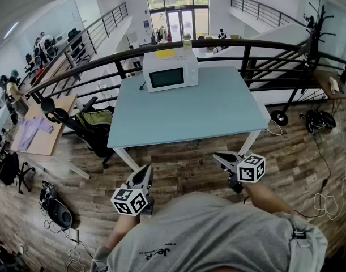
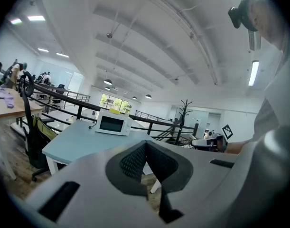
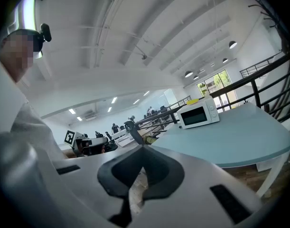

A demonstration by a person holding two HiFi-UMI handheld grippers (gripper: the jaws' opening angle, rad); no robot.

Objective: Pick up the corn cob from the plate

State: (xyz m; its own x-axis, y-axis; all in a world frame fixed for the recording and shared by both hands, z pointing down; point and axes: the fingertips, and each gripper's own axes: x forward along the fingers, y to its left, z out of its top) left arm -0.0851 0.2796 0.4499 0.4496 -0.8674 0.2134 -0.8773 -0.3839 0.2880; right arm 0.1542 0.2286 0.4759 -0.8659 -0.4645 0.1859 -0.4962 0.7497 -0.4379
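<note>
No corn cob shows in any view. A flat yellow thing (image 1: pixel 166 54), perhaps a plate, lies on top of a white microwave (image 1: pixel 170 71) at the far edge of a light blue table (image 1: pixel 206 115). My left gripper (image 1: pixel 147 169) and right gripper (image 1: pixel 217 156) hang over the wooden floor, short of the table's near edge. Both point toward the table. Each has its jaws shut with nothing between them, as the left gripper view (image 2: pixel 145 142) and the right gripper view (image 3: pixel 142 147) show. The microwave (image 2: pixel 112 123) stands far ahead of both.
A dark railing (image 1: pixel 246 52) runs behind the table, with a drop beyond it. A black chair with a green bag (image 1: pixel 90 122) stands left of the table. At the right are a black coat stand (image 1: pixel 311 33) and cables (image 1: pixel 317 120) on the floor.
</note>
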